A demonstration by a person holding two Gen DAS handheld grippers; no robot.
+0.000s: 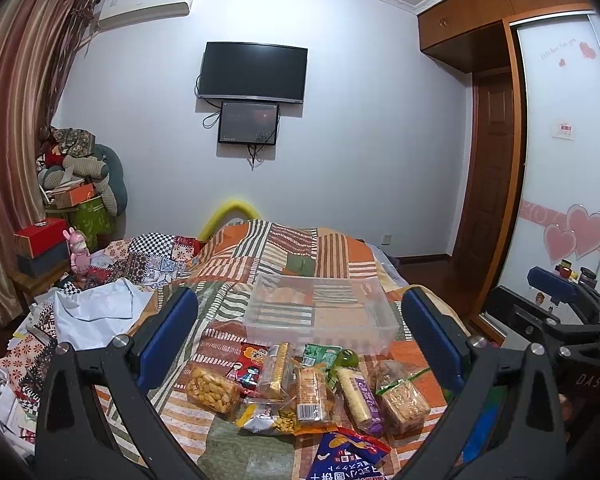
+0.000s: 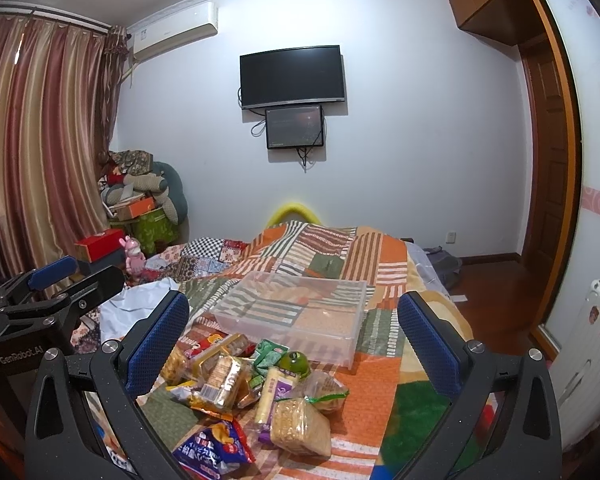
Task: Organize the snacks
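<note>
Both grippers hang above a bed (image 1: 292, 248) covered in an orange, green and white patchwork quilt. The left gripper (image 1: 300, 340) has its blue-padded fingers (image 1: 168, 336) spread wide apart with nothing between them, and the right gripper (image 2: 292, 344) is the same, its fingers (image 2: 428, 344) well apart and empty.

A pile of snacks (image 1: 300, 388) lies on the quilt just below both grippers, at the near end of the bed. In it are a clear pack of golden crackers (image 1: 212, 388), a red packet with cartoon figures (image 1: 249, 364), a long white and purple stick pack (image 1: 360, 400), a bag of pale biscuits (image 2: 300, 428) tied with a green strip, a small green round item (image 2: 296, 362) (too small to identify) and a blue crisp bag (image 2: 216, 448) nearest the cameras.

Just beyond the pile sits a clear plastic tray (image 1: 320, 332), upright on the quilt and with no snacks in it. In the left wrist view the right gripper shows at the right edge; in the right wrist view the left one shows at the left edge.
</note>
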